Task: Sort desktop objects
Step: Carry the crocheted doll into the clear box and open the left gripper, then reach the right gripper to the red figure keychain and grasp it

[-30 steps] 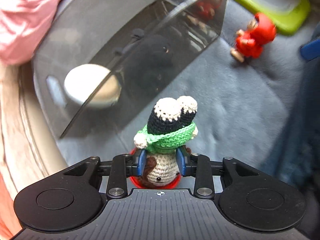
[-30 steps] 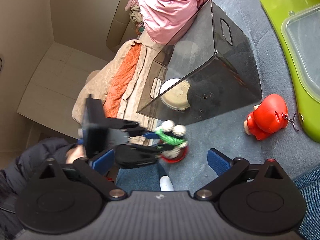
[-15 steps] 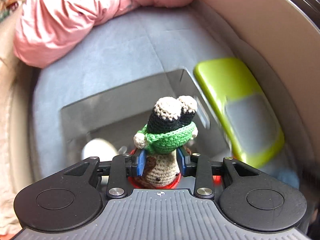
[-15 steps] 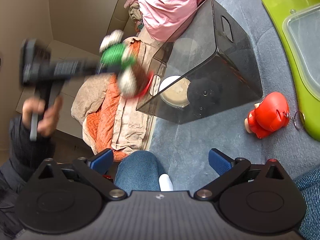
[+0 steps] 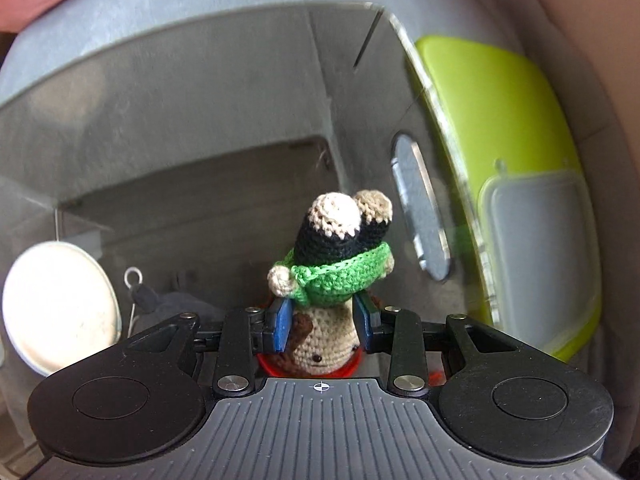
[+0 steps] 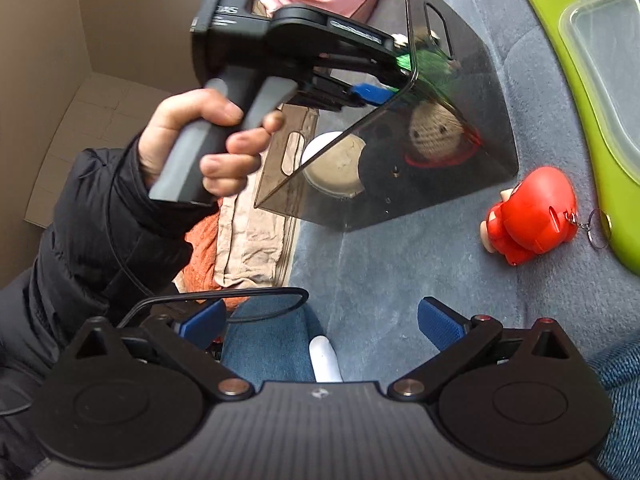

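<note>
My left tool (image 5: pixel 322 326) is clamped on the crochet doll (image 5: pixel 332 280), its blue pads pressing the cream head from both sides while the doll's black legs and cream feet point away from me toward twelve o'clock. I hold it inside the smoked bin (image 5: pixel 200 100) — the bin's walls curve around the doll on all sides in the left wrist view, with the back wall at twelve and the side wall with its oval handle slot (image 5: pixel 420 208) just beside the doll at two o'clock. At nine o'clock a round white disc (image 5: pixel 60 308) lies on the bin's bottom, and a dark soft thing with a small ring (image 5: pixel 160 304) lies between the disc and my tool. The bin's bottom ahead of the doll, from eleven to one o'clock, is bare.

From the right wrist view, my left hand (image 6: pixel 196 140) grips the tool's handle at ten o'clock, and the tool reaches over the bin's near rim; the doll shows through the tinted wall.

My right tool (image 6: pixel 320 320) hangs apart, holding nothing, above the grey-blue cloth surface (image 6: pixel 400 260). At two o'clock a red figure keychain (image 6: pixel 528 216) lies on that cloth, just outside the bin's corner and near the edge of a lime green tray (image 6: pixel 560 32) that carries a clear plastic box (image 6: pixel 604 40).
</note>
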Demonstrator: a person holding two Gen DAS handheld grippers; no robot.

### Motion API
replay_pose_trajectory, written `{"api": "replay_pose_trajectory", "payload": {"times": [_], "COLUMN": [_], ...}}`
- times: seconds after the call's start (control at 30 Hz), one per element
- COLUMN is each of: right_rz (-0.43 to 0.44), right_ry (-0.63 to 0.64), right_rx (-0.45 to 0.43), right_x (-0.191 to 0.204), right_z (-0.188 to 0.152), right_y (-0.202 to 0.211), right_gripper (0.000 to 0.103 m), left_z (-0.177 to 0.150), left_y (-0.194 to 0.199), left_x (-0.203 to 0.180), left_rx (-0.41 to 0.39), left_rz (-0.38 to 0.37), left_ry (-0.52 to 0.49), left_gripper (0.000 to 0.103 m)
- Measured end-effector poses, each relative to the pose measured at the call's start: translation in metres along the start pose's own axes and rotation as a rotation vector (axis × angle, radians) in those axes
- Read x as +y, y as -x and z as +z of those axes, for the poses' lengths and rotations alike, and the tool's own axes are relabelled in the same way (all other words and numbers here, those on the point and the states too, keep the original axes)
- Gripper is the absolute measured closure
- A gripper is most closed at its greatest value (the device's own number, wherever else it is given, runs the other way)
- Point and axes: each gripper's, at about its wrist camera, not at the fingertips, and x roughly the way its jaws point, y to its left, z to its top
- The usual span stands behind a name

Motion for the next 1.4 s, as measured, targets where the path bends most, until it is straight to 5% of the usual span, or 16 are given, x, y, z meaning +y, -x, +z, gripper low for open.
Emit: {"api": "replay_pose_trajectory", "payload": {"times": [0.27,0.57,0.67,0.73,0.8,0.9,1.07,1.13,1.23,1.27,1.3,1.4], "right_rz": [0.026,0.015,-0.022,-0.115,-0.301,-0.499,-0.701,-0.779,-0.838,-0.809,-0.766,-0.663], "right_ry": [-0.017,-0.020,-0.028,-0.004,0.039,0.035,0.024,0.046,0.054,0.007,-0.067,-0.377], "right_rx": [-0.008,-0.006,-0.007,-0.021,-0.054,-0.148,-0.390,-0.387,-0.245,-0.197,-0.148,-0.112], "right_x": [-0.002,0.000,0.004,0.014,0.026,0.037,0.053,0.060,0.068,0.066,0.061,0.031], "right_z": [-0.001,-0.001,-0.001,0.000,0.004,0.011,0.010,0.011,0.020,0.024,0.029,0.039], "right_y": [0.001,0.000,0.002,0.008,0.019,0.048,0.093,0.088,0.055,0.043,0.030,-0.005], "right_gripper": [0.000,0.000,0.000,0.000,0.000,0.000,0.000,0.000,0.010,0.025,0.037,0.040], "left_z": [-0.008,-0.044,-0.082,-0.108,-0.126,-0.144,-0.169,-0.179,-0.183,-0.182,-0.182,-0.183], "left_y": [0.011,0.100,0.138,0.156,0.160,0.144,0.081,0.062,0.053,0.052,0.051,0.051], "left_x": [-0.001,-0.012,-0.009,-0.009,-0.011,-0.023,-0.067,-0.069,-0.037,-0.020,-0.003,0.048], "left_rx": [-0.020,-0.223,-0.336,-0.401,-0.418,-0.382,-0.327,-0.284,-0.217,-0.185,-0.152,-0.116], "left_rz": [0.042,0.009,-0.051,-0.077,-0.081,-0.064,0.013,0.045,-0.007,-0.021,-0.033,-0.065], "left_ry": [-0.023,-0.105,-0.112,-0.133,-0.181,-0.276,-0.465,-0.495,-0.389,-0.326,-0.257,-0.049], "left_gripper": [0.074,0.043,0.019,0.009,0.009,0.005,0.004,0.004,0.004,0.004,0.004,0.003]}}
